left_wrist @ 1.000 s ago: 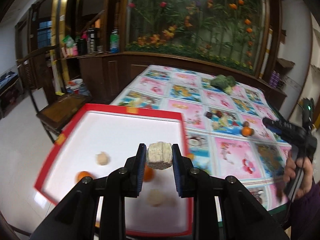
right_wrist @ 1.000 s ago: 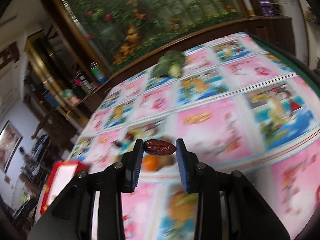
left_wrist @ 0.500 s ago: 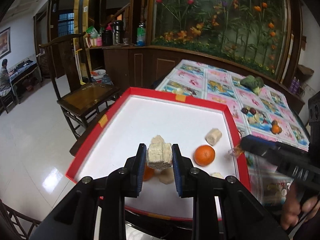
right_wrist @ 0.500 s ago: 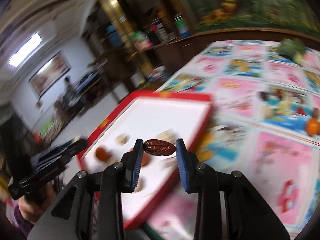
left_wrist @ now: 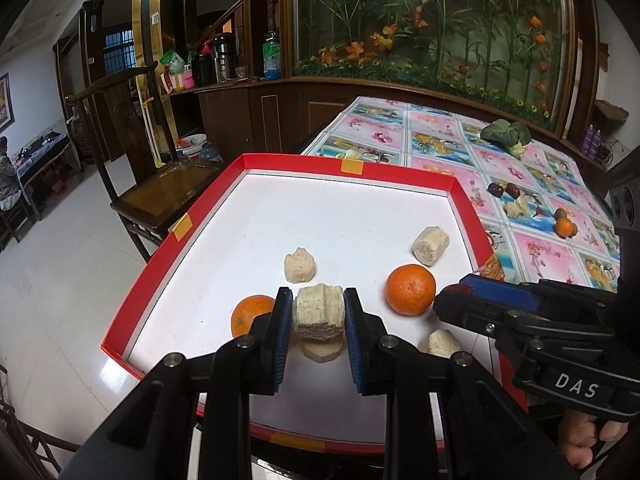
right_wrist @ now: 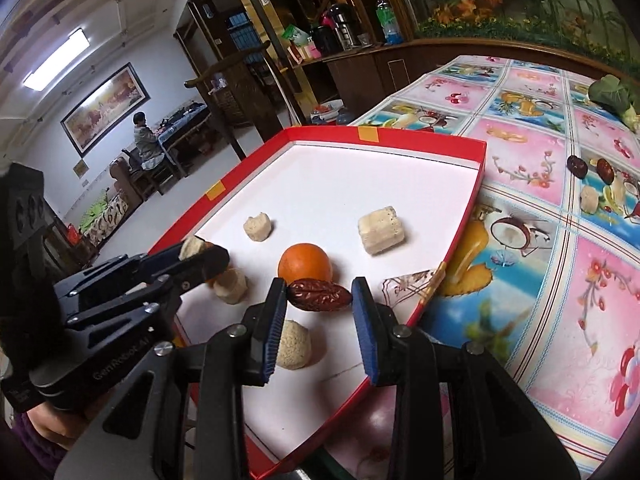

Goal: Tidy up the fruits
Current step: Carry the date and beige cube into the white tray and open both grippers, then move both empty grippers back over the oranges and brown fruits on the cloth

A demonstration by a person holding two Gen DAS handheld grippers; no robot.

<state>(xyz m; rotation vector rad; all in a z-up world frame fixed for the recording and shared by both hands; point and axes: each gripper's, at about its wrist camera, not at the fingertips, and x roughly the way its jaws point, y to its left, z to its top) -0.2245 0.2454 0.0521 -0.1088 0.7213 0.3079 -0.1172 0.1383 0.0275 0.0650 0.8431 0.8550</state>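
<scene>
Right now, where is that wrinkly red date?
The red date is pinched in the right claw, held over the near right part of the red-rimmed tray, just in front of an orange.

Patterned table [right_wrist: 560,264]; red-rimmed tray [left_wrist: 400,171], loose fruit [left_wrist: 565,227]

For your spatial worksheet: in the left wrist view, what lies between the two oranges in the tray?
The left gripper with its held beige chunk sits between the oranges.
</scene>
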